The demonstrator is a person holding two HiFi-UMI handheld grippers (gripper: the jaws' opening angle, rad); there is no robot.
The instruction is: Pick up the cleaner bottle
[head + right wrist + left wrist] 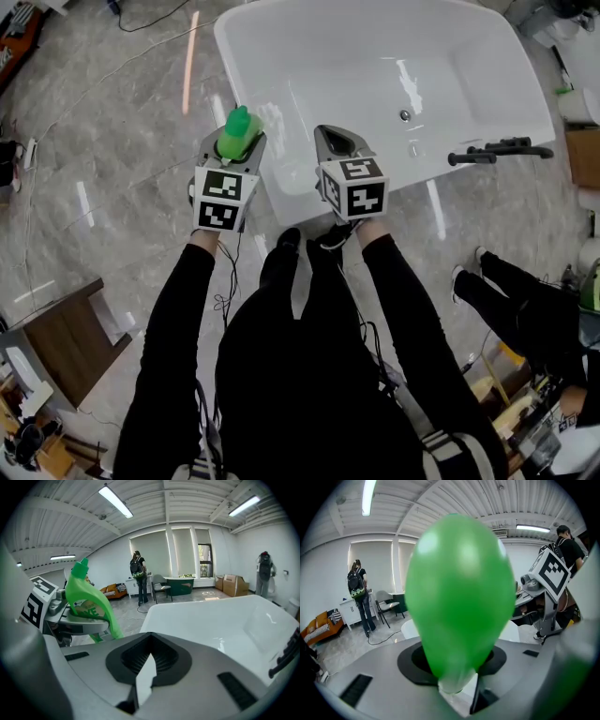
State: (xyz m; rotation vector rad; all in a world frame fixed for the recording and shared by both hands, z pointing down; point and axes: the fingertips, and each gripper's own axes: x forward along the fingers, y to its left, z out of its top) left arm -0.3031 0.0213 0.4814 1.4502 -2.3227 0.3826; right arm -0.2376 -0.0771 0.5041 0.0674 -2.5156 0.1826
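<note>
- While closed on the green cleaner bottle [238,127], with the jaws of the left gripper [240,142] pressed against its sides, carries it cap-up and clear of the marble floor [112,122], just beside the near corner of the white bathtub [291,178].
- Looks, judging by that, like a pick-up nearly complete; leaves the danger in the hold and the carry.
- Could let the bottle slide downward: glossy, rounded plastic, probably weighty with liquid, offers the jaws little to bite on.
- Seems, from the right gripper view, to grip across the lower body, so could let the taller upper part tip sideways on any quick turn of the hand.
- Could equally crush it: too hard a squeeze on thin plastic may dent the body or force liquid toward the cap; cannot tell whether the cap is tight.
- Could knock the bottle on the bathtub edge if swung rightward, being so near that corner.
- Holds nothing in the right gripper [333,139]: jaws drawn together with only a sliver between, hovering over the bathtub rim near the left gripper.
- Could bump the bottle loose if the two hands drift together.
</note>
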